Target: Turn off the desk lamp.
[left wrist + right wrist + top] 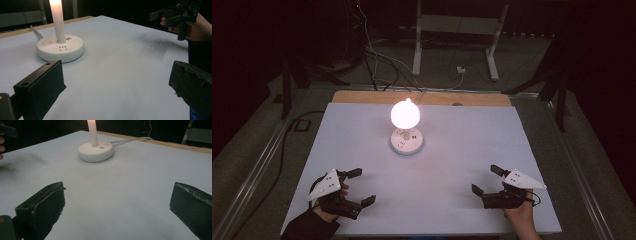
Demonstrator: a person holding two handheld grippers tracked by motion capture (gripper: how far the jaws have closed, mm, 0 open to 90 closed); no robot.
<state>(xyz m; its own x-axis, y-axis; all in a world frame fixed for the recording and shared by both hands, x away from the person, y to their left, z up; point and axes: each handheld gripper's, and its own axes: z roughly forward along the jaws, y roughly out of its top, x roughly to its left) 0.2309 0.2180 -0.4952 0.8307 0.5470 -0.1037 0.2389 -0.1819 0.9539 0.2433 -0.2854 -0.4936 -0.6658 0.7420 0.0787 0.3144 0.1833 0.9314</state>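
A lit lamp with a glowing round bulb stands on a round white socket base near the middle of the white table. The base also appears in both gripper views, with the bright stem rising from it. My left gripper rests at the front left, open, nothing between its jaws. At the front right my right gripper is open too and holds nothing. Both point toward the table's middle. The right gripper appears far off in the left gripper view.
A white cable runs from the base toward the table's far wooden edge. Behind the table stand a white frame and loose cables on the dark floor. The room is dark around the lamp.
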